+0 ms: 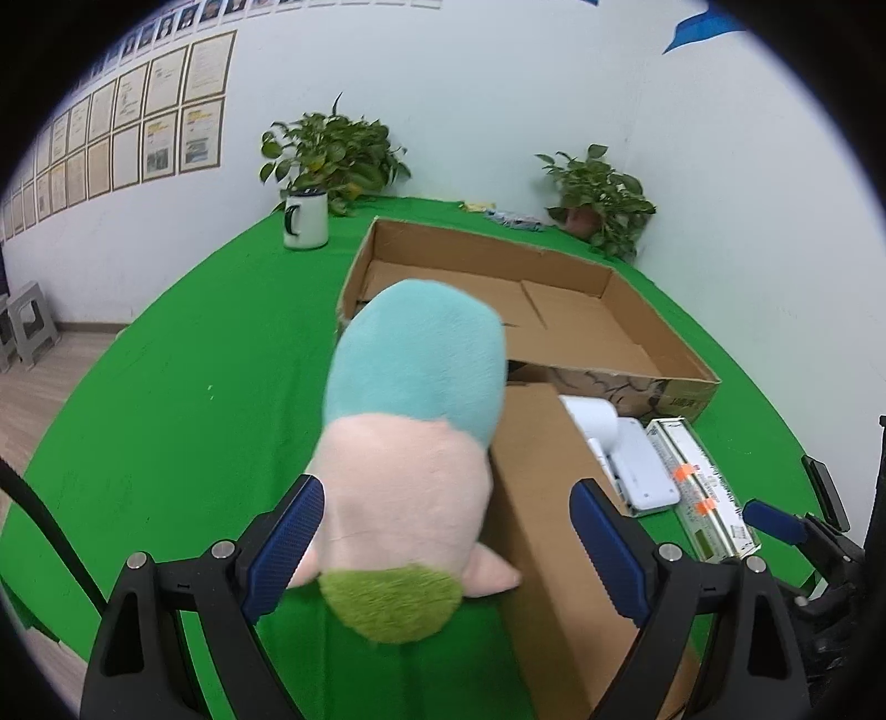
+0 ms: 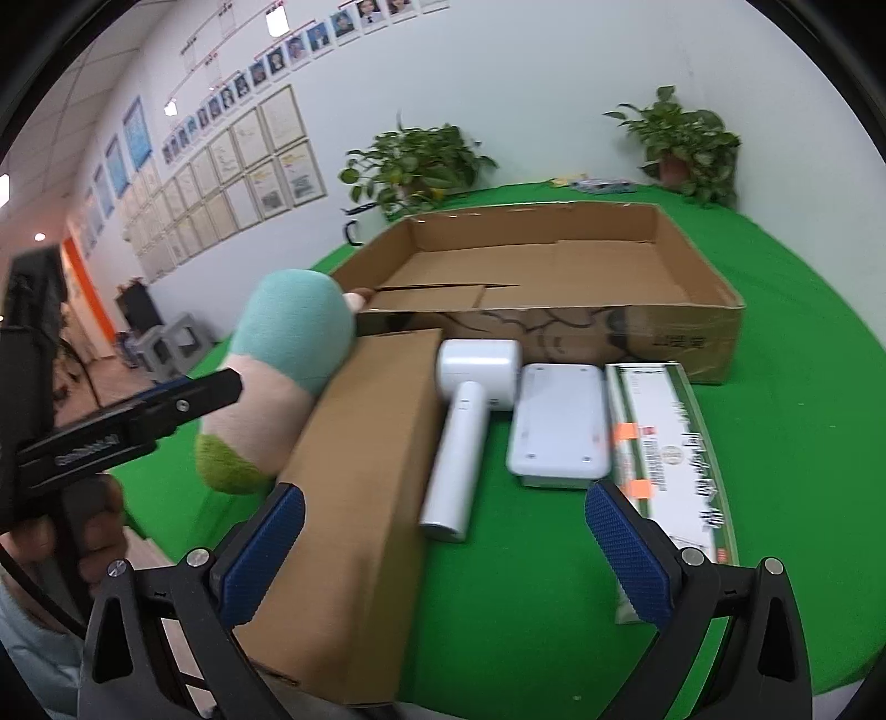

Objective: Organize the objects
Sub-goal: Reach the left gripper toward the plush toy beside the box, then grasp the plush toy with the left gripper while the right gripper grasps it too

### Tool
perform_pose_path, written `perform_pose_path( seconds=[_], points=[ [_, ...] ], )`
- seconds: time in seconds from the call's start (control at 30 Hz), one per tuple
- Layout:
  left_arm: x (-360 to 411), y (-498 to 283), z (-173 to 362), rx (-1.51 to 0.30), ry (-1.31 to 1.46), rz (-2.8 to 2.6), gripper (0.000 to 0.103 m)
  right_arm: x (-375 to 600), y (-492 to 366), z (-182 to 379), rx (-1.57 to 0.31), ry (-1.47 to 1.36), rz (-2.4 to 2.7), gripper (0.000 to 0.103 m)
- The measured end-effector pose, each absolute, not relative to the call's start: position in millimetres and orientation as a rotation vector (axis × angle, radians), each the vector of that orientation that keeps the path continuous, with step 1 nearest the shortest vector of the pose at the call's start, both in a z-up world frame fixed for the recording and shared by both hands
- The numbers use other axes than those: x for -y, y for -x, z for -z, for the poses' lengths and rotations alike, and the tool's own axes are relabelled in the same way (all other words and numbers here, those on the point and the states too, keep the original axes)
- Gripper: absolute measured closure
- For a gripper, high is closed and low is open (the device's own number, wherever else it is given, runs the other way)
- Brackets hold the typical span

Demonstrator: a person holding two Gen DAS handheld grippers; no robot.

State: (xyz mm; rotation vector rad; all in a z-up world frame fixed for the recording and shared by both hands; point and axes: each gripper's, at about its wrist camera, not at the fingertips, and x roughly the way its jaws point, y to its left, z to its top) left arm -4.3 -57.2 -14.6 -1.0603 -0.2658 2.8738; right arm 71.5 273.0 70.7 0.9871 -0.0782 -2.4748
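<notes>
Plush (image 1: 410, 459) lies dead ahead of the left gripper (image 1: 446, 545), lengthwise between its parted, unclamped jaws. Right gripper (image 2: 446, 545) gapes empty over the dryer (image 2: 470, 421), farther from it.

White mug (image 1: 306, 221) by leafy plant (image 1: 332, 149); 2nd plant (image 1: 601, 199) in corner; framed certs (image 1: 166, 138) on wall; grey stool (image 1: 30, 324).

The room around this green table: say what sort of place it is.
Probably an office or company room: framed certificates and staff portrait photos line the wall, with potted plants on the table.
</notes>
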Motion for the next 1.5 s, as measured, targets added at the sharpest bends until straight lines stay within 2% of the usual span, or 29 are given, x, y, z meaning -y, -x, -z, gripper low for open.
perform_pose_path(
  seconds=[0.23,0.3,0.33,0.37,0.47,0.57,0.97,1.07,1.23,1.37,1.5],
  points=[
    [76,18,50,0.369,1.200,-2.773,0.013,-257,-65,-75,0.149,-0.980,2.353,0.001],
    [75,21,60,0.357,1.226,-2.761,0.017,-253,-64,-75,0.168,-0.992,2.329,0.001],
    [74,21,63,0.320,1.231,-2.783,0.026,-251,-63,-76,0.175,-0.999,2.319,0.001],
    [74,21,65,0.279,1.239,-2.803,0.030,-249,-61,-76,0.182,-1.008,2.308,0.001],
    [78,16,65,0.303,1.214,-2.791,0.040,-243,-57,-80,0.211,-1.019,2.269,0.001],
    [80,9,62,0.292,1.207,-2.799,0.046,-234,-49,-88,0.223,-1.018,2.246,0.001],
    [97,-52,52,0.407,1.272,-2.849,0.047,-126,-19,-118,0.141,-1.067,2.042,0.002],
    [93,-59,54,0.387,1.272,-2.861,0.047,-89,-17,-107,0.074,-1.131,2.011,0.012],
    [86,-64,56,0.339,1.254,-2.881,0.047,-53,-19,-89,-0.053,-1.204,2.040,0.012],
    [83,-65,56,0.300,1.231,-2.881,0.048,-48,-25,-84,-0.057,-1.222,2.063,0.014],
    [79,-64,53,0.258,1.198,-2.893,0.050,-51,-24,-80,-0.020,-1.217,2.090,0.024]
  ],
)
